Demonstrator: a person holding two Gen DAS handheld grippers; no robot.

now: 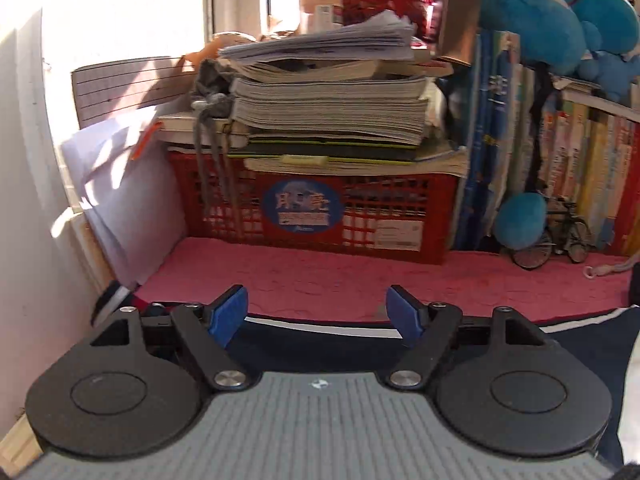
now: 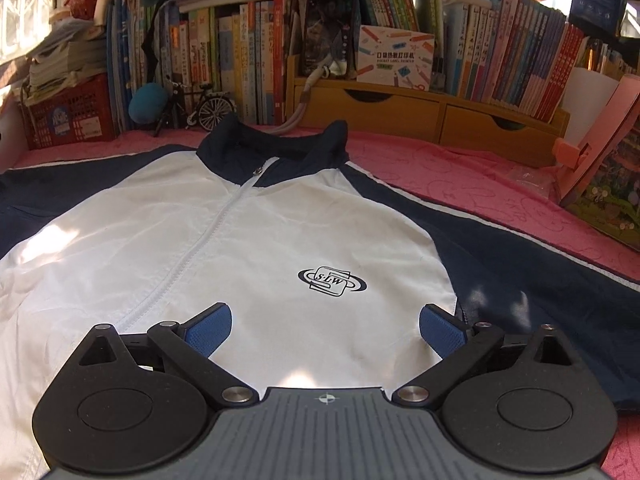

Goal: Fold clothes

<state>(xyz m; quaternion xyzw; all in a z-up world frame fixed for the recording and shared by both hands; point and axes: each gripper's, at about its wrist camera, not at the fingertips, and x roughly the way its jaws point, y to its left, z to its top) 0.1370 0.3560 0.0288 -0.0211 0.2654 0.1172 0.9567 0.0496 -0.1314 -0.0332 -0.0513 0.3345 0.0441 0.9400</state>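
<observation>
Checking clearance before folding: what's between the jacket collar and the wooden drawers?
In the right wrist view, bare pink cloth separates the collar from the drawers, crossed by a white cable.

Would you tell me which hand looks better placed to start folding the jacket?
Probably the right: its open tongs hover over the jacket chest beside a sleeve, while the left tongs face the crate.

Sunlit window, crammed bookshelf, red crate, pink-covered surface.
</observation>
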